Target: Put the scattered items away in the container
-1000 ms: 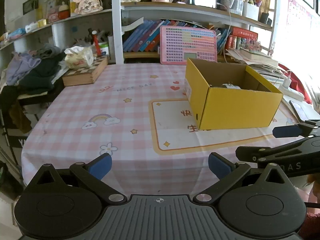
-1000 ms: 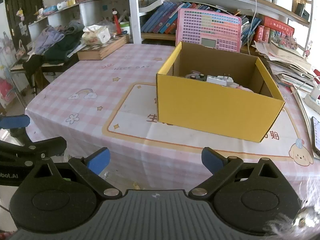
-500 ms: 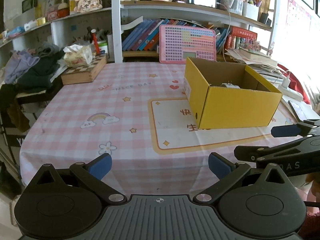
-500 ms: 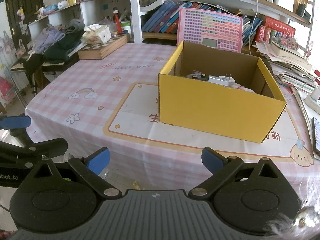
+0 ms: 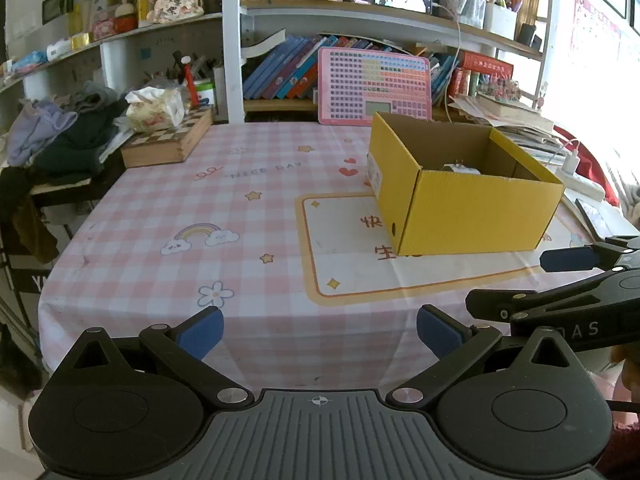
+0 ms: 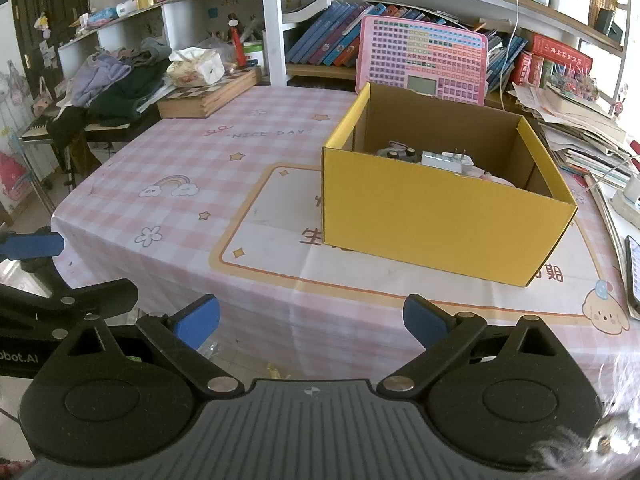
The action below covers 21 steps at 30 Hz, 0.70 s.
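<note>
A yellow cardboard box stands open on the pink checked tablecloth; it also shows in the left wrist view. Inside lie a white plug adapter, a grey item with dark knobs and something pink. My left gripper is open and empty, held off the table's near edge. My right gripper is open and empty, also off the near edge, facing the box. No loose items show on the cloth.
A wooden chessboard box with a tissue pack sits at the table's far left. A pink keyboard toy leans against the bookshelf. Papers and a power strip lie right; a phone lies at the right edge.
Both grippers have drawn back and risen slightly; the box looks a little smaller in view. Both stay open and empty.
</note>
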Tool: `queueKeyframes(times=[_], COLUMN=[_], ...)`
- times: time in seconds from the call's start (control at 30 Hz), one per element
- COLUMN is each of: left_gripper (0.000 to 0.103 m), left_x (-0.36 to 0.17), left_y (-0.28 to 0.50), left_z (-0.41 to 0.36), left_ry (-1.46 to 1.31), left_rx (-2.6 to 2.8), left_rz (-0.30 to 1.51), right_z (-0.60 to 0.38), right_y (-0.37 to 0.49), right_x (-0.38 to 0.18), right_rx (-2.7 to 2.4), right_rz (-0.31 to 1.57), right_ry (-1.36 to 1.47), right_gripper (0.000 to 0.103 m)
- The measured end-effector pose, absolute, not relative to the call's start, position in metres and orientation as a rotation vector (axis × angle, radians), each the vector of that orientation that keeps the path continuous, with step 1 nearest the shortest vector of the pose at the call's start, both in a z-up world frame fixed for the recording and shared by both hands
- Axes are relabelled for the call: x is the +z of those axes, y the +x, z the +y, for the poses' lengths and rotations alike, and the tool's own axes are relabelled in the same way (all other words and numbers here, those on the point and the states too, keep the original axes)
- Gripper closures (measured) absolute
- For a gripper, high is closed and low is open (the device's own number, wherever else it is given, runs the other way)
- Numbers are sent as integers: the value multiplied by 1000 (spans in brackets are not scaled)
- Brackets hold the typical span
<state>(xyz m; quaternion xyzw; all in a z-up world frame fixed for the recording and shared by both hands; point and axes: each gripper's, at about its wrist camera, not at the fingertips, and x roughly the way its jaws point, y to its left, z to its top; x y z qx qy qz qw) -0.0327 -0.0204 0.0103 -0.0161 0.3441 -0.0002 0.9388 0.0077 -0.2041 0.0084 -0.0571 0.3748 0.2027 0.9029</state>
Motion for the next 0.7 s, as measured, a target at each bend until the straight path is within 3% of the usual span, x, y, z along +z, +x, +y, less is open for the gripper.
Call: queueKeyframes(times=[0.7], left_gripper=[0], left_x=[8], left_y=[-27], left_z=[-10], left_ry=[-98], left_rx=[6], left_rz=[691], right_z=[-207], right_y=[11], right_x=[11], right_rx=[401], right_rz=[763], right_ry=[-116], right_gripper=[4])
